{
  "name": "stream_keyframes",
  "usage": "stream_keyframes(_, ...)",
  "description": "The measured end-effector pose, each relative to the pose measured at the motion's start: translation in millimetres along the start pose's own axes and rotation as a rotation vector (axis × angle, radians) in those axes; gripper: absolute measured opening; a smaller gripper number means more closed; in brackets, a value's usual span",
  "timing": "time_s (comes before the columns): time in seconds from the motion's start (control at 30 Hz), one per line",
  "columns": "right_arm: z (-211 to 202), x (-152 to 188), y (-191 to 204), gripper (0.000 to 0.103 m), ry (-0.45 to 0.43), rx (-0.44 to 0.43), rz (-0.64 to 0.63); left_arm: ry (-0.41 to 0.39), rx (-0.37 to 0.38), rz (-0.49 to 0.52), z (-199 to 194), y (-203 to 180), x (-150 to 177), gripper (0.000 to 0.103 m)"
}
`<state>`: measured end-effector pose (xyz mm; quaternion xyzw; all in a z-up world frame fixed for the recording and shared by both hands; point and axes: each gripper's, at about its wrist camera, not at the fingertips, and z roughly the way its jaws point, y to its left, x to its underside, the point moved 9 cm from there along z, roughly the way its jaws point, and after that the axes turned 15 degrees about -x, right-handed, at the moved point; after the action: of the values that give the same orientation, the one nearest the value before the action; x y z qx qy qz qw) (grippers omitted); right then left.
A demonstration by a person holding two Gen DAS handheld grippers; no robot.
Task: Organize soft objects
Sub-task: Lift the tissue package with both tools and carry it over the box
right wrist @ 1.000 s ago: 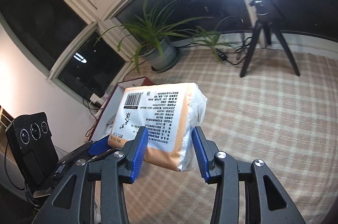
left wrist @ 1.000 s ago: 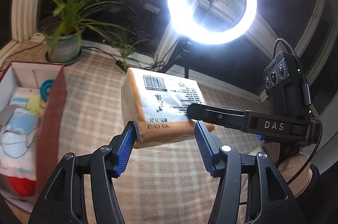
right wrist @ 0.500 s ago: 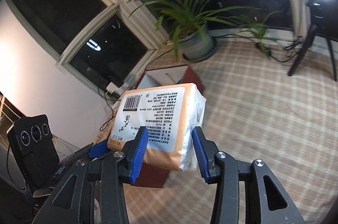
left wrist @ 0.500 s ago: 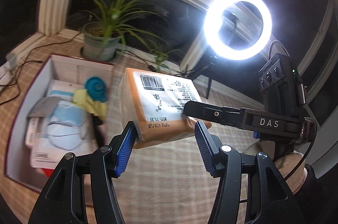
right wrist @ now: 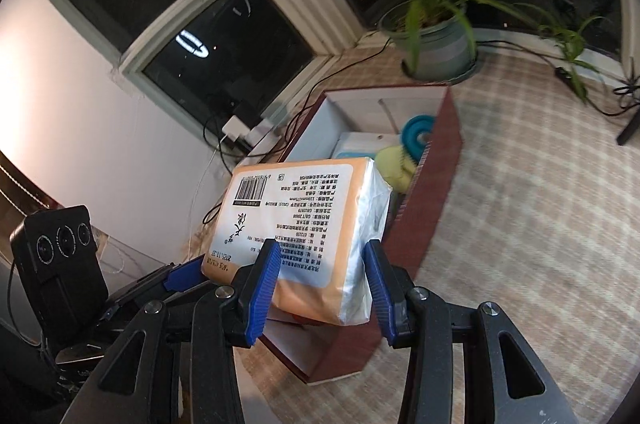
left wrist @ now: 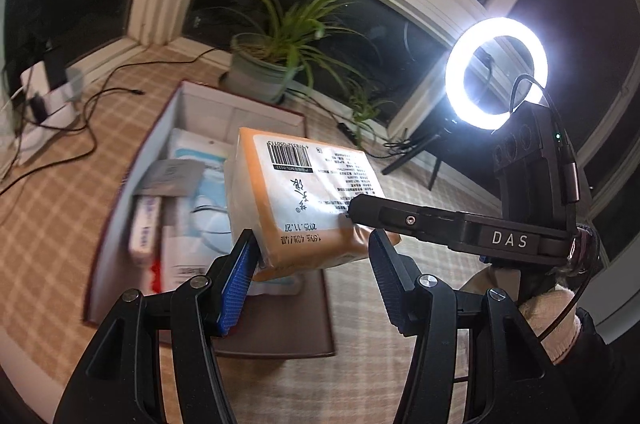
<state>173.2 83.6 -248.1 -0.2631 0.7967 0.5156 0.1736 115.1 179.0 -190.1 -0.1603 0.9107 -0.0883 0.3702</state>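
Now both tongs pinch 1 orange tissue pack (left wrist: 304, 200), held above the red box (right wrist: 436, 192). Left tongs (left wrist: 310, 278) clamp its near end. Right tongs (right wrist: 320, 282) clamp its white side.

Orange-and-white tissue pack (left wrist: 304, 200), maroon box (right wrist: 436, 184)

The pack (left wrist: 296, 200) hides much of what lies in the box (left wrist: 120, 208), and we cannot tell what sits under it. The items at the box's left side are motion-blurred; their labels are unreadable to us. The small print on the pack is too fine to read. In the right wrist view the box's near corner is covered by the right gripper (right wrist: 320, 280), and the ring light (left wrist: 496, 72) glares out its own centre.
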Motion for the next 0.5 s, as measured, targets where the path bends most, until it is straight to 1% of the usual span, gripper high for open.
stream_keyframes(0.27, 38.0, 7.5, 11.9, 0.04, 0.067, 0.005, -0.024, 0.032, -0.037, -0.005, 3.6, 35.0, 9.2, 0.055)
stream_keyframes(0.5, 56.0, 8.8, 13.7, 0.04, 0.098, 0.021, -0.038, 0.034, -0.061, 0.002, 0.6, 49.2, 10.6, 0.055)
